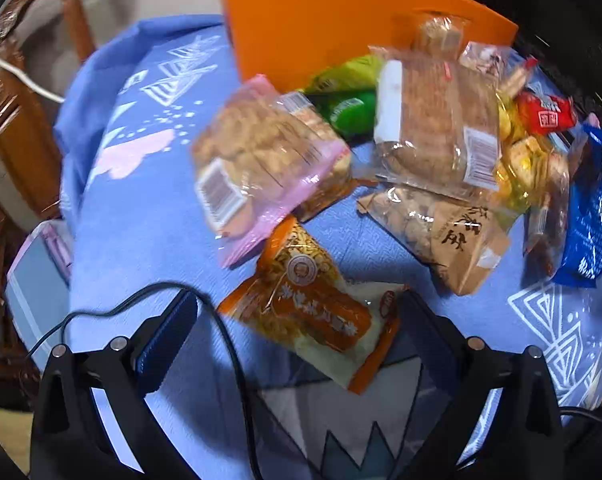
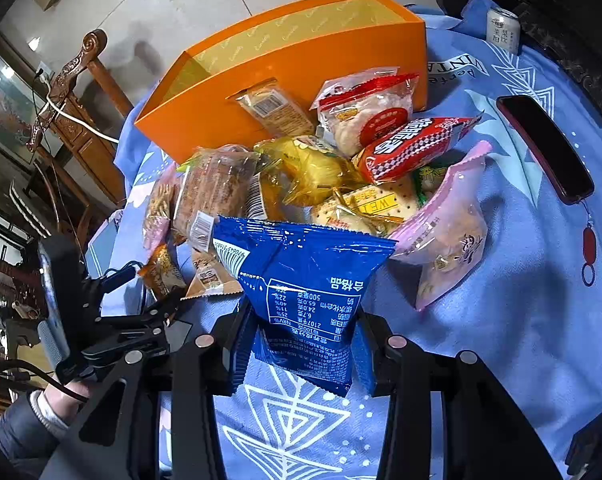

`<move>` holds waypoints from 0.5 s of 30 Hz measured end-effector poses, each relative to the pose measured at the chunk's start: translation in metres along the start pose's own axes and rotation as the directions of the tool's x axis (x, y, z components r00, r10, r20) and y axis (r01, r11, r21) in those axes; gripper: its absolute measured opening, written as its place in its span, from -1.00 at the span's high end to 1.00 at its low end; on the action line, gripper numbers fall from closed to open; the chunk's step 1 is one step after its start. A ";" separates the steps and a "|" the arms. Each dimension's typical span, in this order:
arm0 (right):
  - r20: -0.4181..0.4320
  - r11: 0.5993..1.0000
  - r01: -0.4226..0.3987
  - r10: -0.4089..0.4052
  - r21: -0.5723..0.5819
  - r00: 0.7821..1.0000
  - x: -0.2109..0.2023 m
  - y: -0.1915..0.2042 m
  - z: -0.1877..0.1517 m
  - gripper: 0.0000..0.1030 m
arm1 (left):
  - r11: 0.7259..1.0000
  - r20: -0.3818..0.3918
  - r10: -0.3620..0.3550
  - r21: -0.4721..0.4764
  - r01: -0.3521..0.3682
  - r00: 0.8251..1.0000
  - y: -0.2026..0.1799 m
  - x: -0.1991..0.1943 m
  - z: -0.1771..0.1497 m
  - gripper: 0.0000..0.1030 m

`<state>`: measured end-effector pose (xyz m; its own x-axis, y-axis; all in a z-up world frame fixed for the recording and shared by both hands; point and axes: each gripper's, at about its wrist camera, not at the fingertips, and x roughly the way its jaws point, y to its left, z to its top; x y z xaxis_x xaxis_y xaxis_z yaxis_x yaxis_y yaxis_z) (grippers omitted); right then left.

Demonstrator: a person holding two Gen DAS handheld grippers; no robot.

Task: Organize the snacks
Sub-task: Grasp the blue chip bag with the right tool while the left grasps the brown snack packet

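Observation:
A pile of snack packets lies on a blue tablecloth point(image 1: 149, 216) before an open orange box point(image 2: 285, 64), which also shows in the left wrist view point(image 1: 321, 24). My right gripper point(image 2: 301, 344) is shut on a blue snack bag point(image 2: 305, 280), held upright above the cloth; the bag also shows at the right edge of the left wrist view point(image 1: 589, 224). My left gripper point(image 1: 297, 320) is open, its fingers either side of an orange noodle-snack packet point(image 1: 313, 312) lying on the cloth. It also appears at the left of the right wrist view point(image 2: 169, 300).
Other packets: pink point(image 1: 261, 160), clear biscuit point(image 1: 433, 120), brown point(image 1: 441, 228), green point(image 1: 349, 108), red point(image 2: 413, 144), yellow point(image 2: 313, 164), second pink point(image 2: 449, 232). A dark phone point(image 2: 545, 148) and a can point(image 2: 503, 28) sit at the right. A wooden chair point(image 1: 13, 120) stands left.

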<state>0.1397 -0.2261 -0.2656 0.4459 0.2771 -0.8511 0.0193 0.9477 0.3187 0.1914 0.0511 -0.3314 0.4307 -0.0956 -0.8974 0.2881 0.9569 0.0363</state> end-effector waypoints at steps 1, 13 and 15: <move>-0.001 1.000 0.002 -0.002 0.003 1.000 0.001 0.000 0.000 0.16 | 1.000 0.003 -0.014 0.006 0.014 1.000 0.000 0.003 0.002 -0.92; -0.001 0.999 0.027 -0.027 0.021 1.000 0.006 0.001 0.002 0.16 | 0.991 0.095 -0.102 0.095 0.093 0.990 -0.007 0.002 -0.006 -0.26; -0.003 1.000 0.024 -0.024 0.021 1.000 0.007 0.002 0.002 0.16 | 0.991 0.108 -0.103 0.099 0.093 0.989 -0.009 -0.003 -0.008 -0.18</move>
<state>0.1452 -0.2229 -0.2703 0.4428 0.2550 -0.8596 0.0486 0.9505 0.3070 0.1805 0.0452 -0.3332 0.4887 -0.2232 -0.8434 0.4098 0.9122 -0.0039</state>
